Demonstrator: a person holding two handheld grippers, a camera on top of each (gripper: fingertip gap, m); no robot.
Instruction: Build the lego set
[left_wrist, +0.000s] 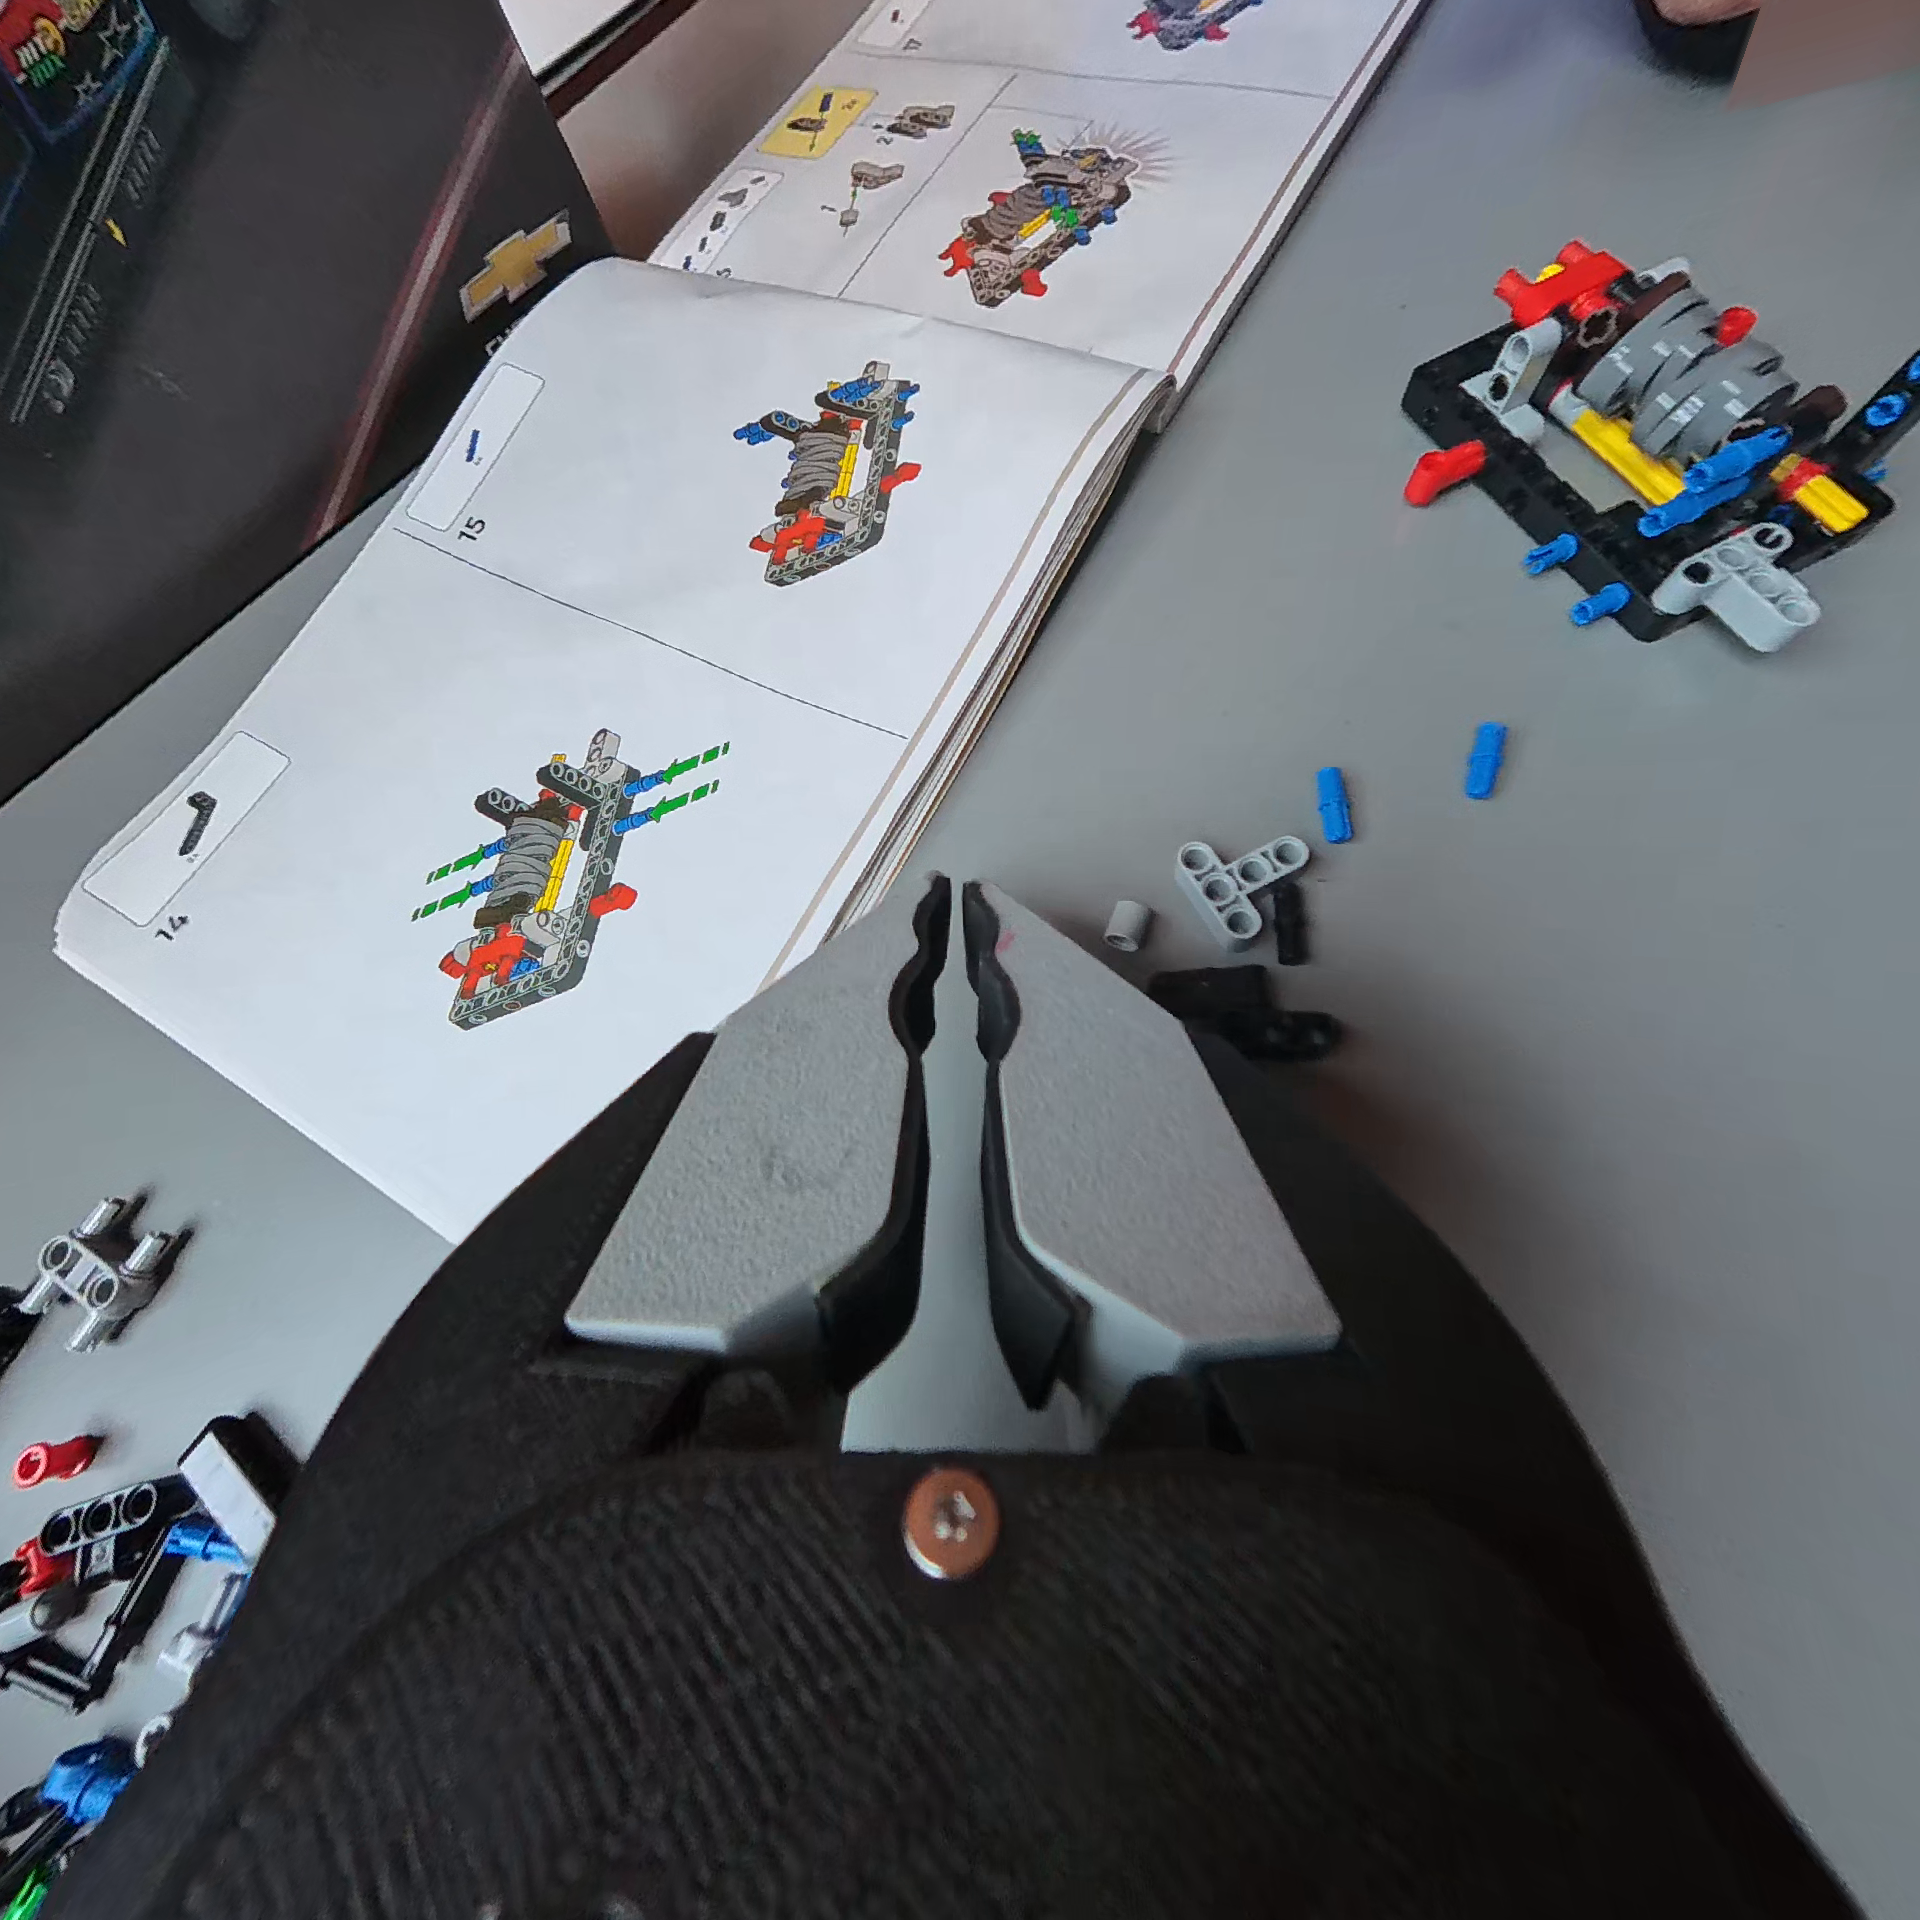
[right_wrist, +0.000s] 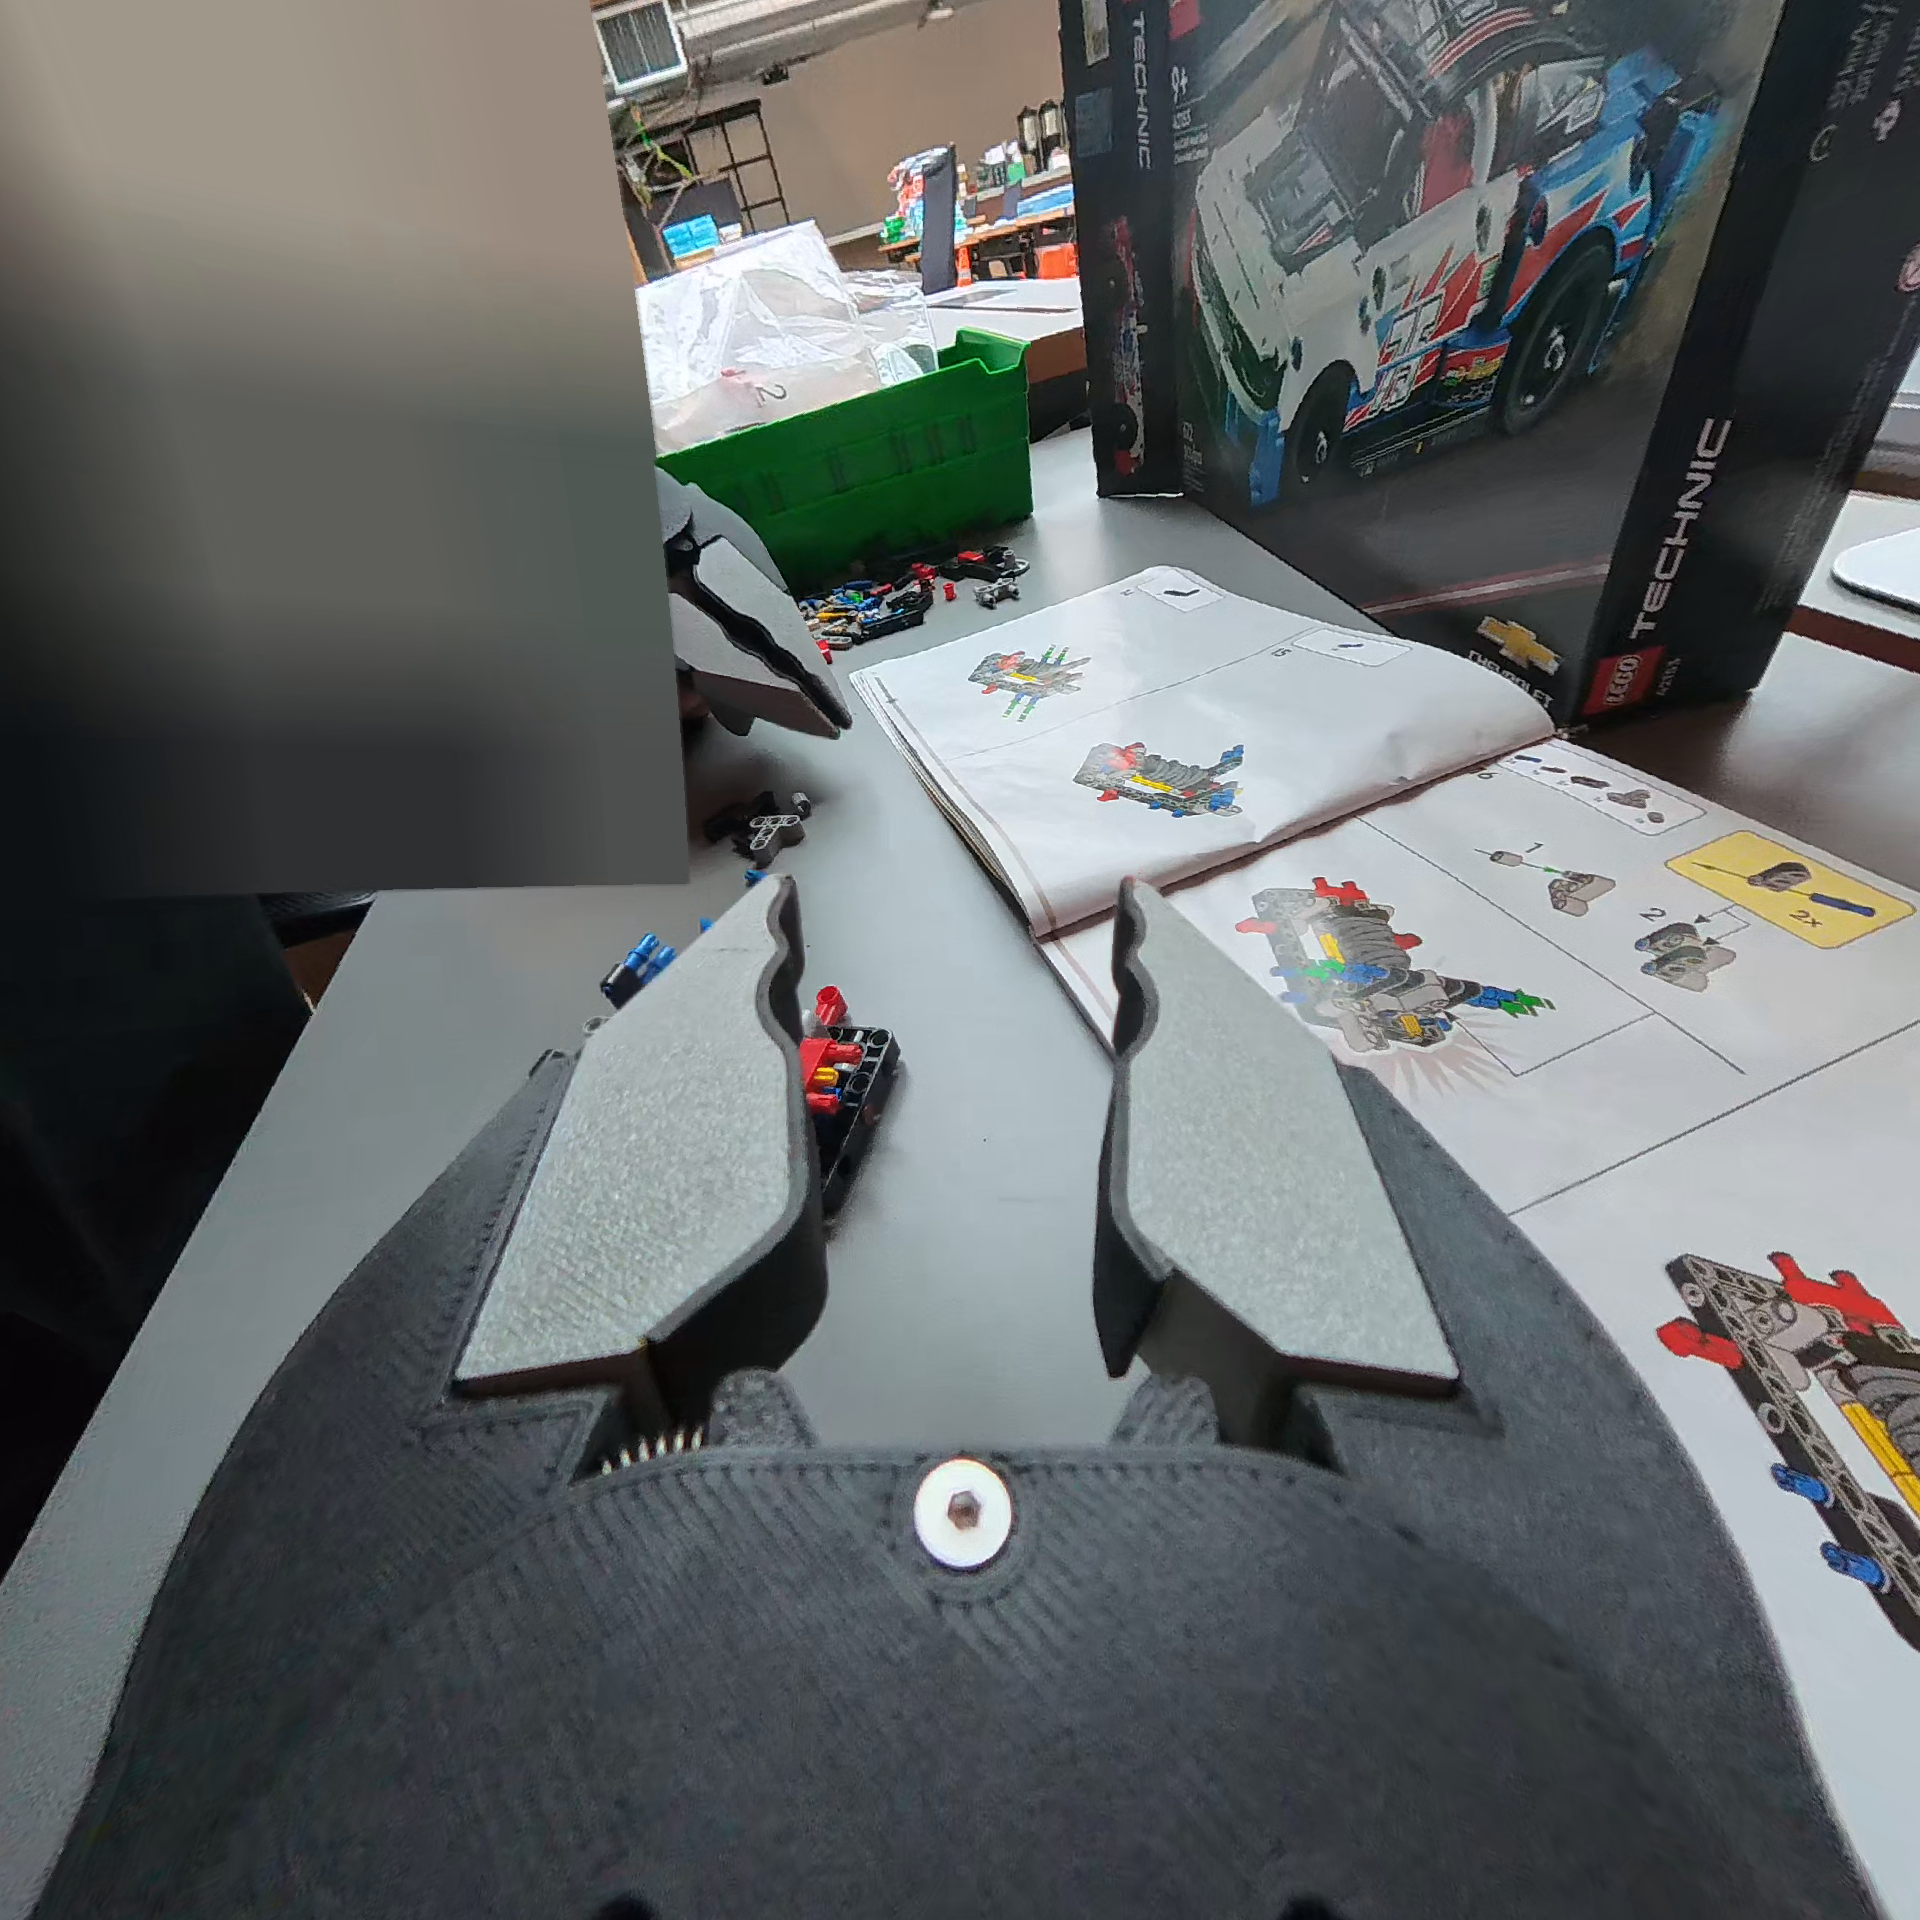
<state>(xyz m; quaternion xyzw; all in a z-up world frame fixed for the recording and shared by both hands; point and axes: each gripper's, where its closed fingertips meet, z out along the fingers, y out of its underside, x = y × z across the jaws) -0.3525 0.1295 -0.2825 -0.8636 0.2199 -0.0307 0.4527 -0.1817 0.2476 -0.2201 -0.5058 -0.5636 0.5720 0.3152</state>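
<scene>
Left claw (left_wrist: 956, 902) pinched nearly closed, empty, beside booklet (left_wrist: 582, 665); right claw (right_wrist: 956, 935) wide apart, empty. Half-built frame (left_wrist: 1652, 447) right of booklet (loose blue pins (left_wrist: 1333, 803) nearby): easily scattered by careless reach.

A plain grey bench (right_wrist: 977, 1226) fills the lower frame under soft, even light, while at upper centre the room opens onto a beige wall (right_wrist: 883, 114), a high window (right_wrist: 639, 42), dark shelving (right_wrist: 743, 156) and cluttered tables (right_wrist: 1029, 223) far behind.
</scene>
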